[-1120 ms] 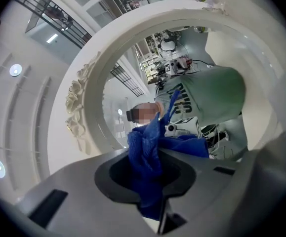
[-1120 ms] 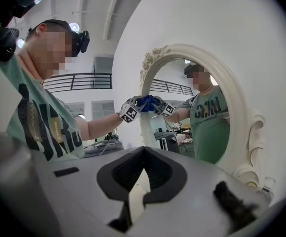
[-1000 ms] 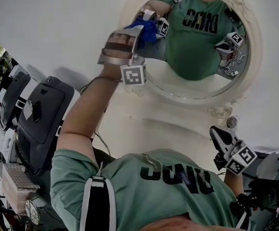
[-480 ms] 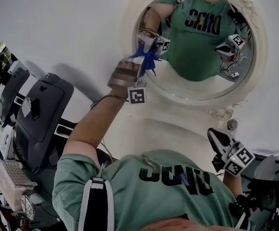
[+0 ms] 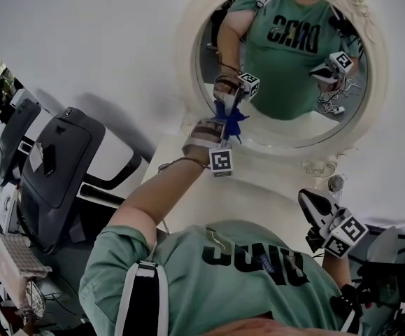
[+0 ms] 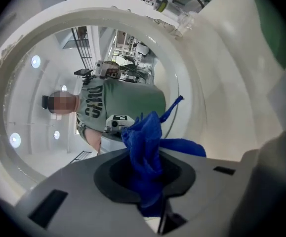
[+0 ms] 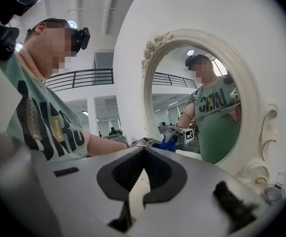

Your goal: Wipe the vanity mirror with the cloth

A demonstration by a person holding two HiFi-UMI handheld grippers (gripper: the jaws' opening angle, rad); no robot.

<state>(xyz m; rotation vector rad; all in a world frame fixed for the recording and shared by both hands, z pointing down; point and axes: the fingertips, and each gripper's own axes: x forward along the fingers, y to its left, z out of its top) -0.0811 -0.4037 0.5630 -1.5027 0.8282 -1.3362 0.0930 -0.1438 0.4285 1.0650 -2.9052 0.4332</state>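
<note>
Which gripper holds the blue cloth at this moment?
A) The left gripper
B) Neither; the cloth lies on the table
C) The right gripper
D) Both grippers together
A: the left gripper is shut on the blue cloth and raised to the lower left of the vanity mirror, while the right gripper is low at the person's side, its jaws together with nothing between them.
</note>
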